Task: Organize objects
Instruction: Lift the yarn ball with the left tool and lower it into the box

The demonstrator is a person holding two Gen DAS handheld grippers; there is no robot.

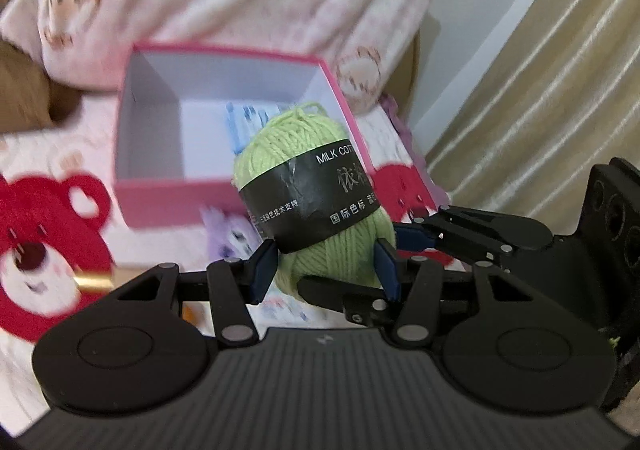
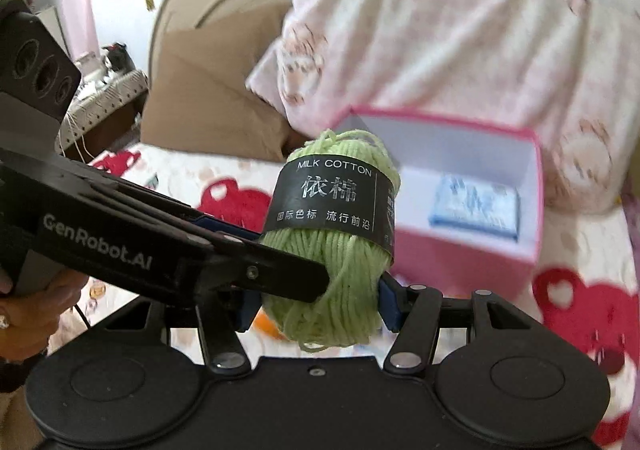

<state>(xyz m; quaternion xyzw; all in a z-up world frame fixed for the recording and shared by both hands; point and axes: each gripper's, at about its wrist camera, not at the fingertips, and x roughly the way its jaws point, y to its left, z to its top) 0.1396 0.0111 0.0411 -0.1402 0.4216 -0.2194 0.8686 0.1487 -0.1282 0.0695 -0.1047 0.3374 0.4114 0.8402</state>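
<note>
Now aloft: green yarn ball (image 1: 316, 189), clenched between left tool (image 1: 326, 270) and right tool (image 2: 316, 304) alike, near side of open pink box (image 1: 224, 193) on bed; blue packet (image 2: 476, 211) inside.

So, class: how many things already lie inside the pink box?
1: a pale blue packet lies flat on the floor of the pink box. The green yarn ball blocks part of the box, so more may be hidden.
</note>
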